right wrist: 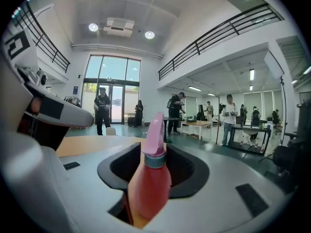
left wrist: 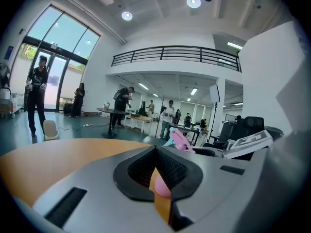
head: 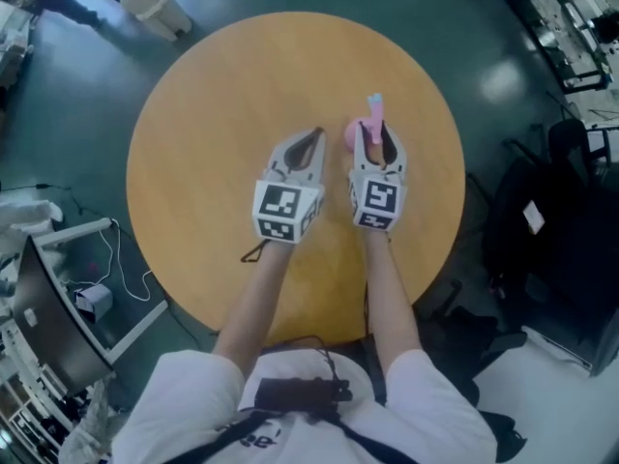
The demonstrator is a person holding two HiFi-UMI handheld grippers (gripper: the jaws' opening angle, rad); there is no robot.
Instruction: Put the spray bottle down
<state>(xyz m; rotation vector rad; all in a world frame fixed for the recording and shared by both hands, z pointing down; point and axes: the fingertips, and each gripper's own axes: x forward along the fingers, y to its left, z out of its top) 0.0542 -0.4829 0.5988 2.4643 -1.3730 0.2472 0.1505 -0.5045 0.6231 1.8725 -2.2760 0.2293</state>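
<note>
One round wooden table point(head: 213, 95) under spray bottle point(head: 373, 124), teal floor point(head: 87, 95)

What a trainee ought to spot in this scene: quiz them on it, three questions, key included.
1. True or false: the left tool has nothing between its jaws.
2. The pink spray bottle stands between the jaws of: A) the left tool, B) the right tool, C) neither.
3. Fill in: the wooden table is ____ in shape.
Key: 1 true; 2 B; 3 round.
</note>
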